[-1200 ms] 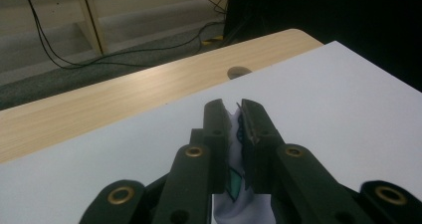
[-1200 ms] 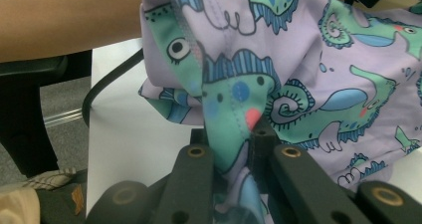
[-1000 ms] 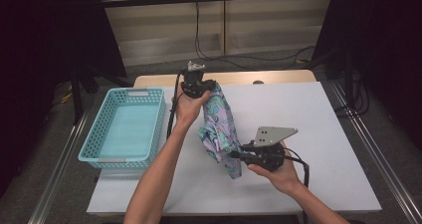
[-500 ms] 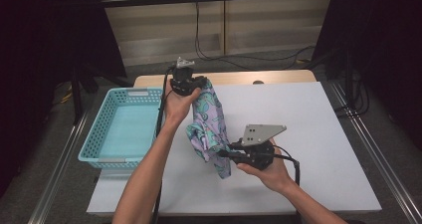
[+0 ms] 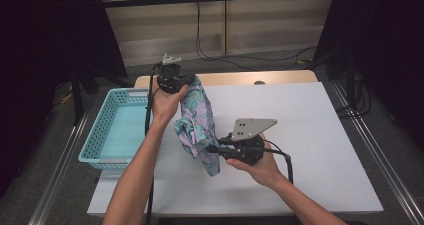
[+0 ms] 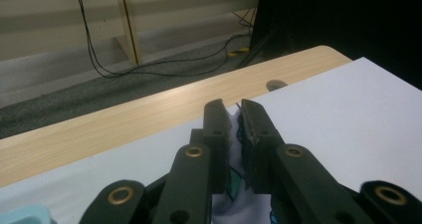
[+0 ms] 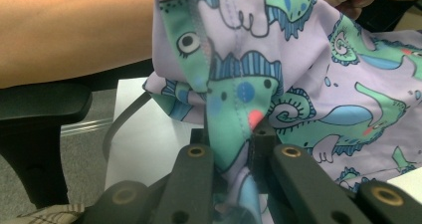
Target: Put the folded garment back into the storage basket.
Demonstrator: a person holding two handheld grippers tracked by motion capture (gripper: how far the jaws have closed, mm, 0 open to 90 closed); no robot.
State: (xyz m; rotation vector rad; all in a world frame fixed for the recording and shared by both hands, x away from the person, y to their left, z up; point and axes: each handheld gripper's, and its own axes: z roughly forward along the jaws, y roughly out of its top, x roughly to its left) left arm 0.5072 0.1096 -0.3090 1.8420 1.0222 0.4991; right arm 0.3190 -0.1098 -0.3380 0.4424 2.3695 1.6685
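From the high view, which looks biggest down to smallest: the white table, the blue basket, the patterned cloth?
1. White table.
2. Blue basket.
3. Patterned cloth, bunched and lifted nearer the camera, so its rank is less sure.

cloth [image 5: 196, 125]: lilac, green-blue creature print; basket [image 5: 102, 135]: turquoise; table [image 5: 320, 135]: white
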